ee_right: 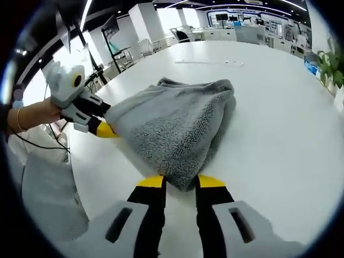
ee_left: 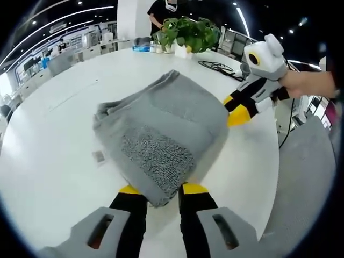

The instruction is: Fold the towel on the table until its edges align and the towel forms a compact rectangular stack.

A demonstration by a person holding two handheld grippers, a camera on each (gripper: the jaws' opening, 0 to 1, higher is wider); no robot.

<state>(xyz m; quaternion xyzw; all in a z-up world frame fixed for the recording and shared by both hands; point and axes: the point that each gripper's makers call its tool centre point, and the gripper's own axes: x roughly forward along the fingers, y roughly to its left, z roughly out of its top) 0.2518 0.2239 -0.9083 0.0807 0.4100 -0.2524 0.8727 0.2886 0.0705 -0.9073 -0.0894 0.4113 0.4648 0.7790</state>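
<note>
A grey towel (ee_left: 161, 129) lies folded in thick layers on the round white table (ee_left: 48, 161). My left gripper (ee_left: 162, 189) is shut on the towel's near corner, which sits between its yellow tips. The right gripper (ee_left: 235, 108) reaches in from the right, held by a hand, and pinches the towel's right corner. In the right gripper view the towel (ee_right: 172, 126) bulges up from the table (ee_right: 279, 134), its near corner clamped in my right gripper (ee_right: 181, 181). At the left, the left gripper (ee_right: 103, 129) grips the towel's other corner.
A potted plant (ee_left: 188, 33), small items and a black cable (ee_left: 217, 67) sit at the table's far side, where a person (ee_left: 161, 11) stands. A small label (ee_left: 98, 157) lies left of the towel. The table edge (ee_left: 271, 177) runs close on the right.
</note>
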